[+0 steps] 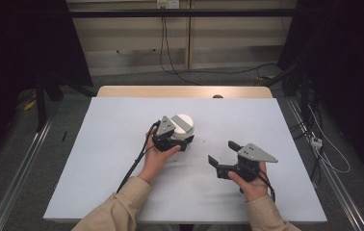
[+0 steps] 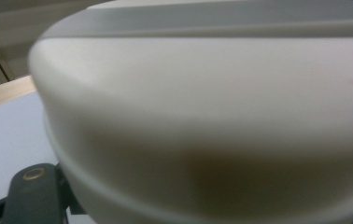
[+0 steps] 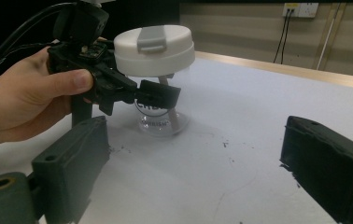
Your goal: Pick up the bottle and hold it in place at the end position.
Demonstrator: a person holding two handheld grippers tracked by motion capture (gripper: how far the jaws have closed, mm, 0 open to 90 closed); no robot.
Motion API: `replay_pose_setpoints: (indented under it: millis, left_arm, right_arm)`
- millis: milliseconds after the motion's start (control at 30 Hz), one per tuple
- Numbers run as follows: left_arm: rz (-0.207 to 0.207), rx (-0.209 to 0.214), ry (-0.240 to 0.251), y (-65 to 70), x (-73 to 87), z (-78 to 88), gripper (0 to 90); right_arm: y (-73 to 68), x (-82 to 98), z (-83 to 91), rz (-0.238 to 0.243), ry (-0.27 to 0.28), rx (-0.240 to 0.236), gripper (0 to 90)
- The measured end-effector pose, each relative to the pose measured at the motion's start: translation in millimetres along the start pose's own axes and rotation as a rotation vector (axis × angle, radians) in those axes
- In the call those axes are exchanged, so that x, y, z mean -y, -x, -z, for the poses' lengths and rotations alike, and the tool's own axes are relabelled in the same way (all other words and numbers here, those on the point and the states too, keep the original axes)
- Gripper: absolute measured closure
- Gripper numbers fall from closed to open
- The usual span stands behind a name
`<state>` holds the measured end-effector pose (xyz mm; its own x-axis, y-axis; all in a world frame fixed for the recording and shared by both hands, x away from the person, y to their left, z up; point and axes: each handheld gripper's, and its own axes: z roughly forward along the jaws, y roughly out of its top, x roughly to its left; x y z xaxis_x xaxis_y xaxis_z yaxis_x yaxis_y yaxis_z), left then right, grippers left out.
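Both of your grippers differ: your left gripper [image 3: 158, 95] clamps the clear plastic cup [image 3: 161, 114] (round white lid [image 1: 183, 123] on), while your right gripper [image 1: 221, 152] gapes empty nearby.

A clear, glossy plastic jar [image 3: 160, 114] wears a smooth, matt white plastic lid [image 3: 155, 50] with a grey tab. Beneath the matt black plastic left gripper [image 3: 158, 95], the table [image 1: 112, 144] is matt, pale and scuffed, edged in wood.

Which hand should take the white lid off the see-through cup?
Probably the right. The right hand-held gripper is open and empty beside the cup. The left hand-held gripper is already shut on the cup below the white lid, steadying it on the table.
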<state>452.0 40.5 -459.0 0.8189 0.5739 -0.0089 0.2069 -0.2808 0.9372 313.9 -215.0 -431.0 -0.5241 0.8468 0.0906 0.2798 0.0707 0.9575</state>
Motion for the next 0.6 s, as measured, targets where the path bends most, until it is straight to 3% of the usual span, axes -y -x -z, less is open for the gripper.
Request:
replay_pose_setpoints:
  millis: [600]
  left_arm:
    - [-0.001,-0.001,-0.004,0.4,-0.4,0.0,18.6]
  right_arm:
    - [-5.8,-21.6,-30.2,0.018,-0.02,-0.015,20.8]
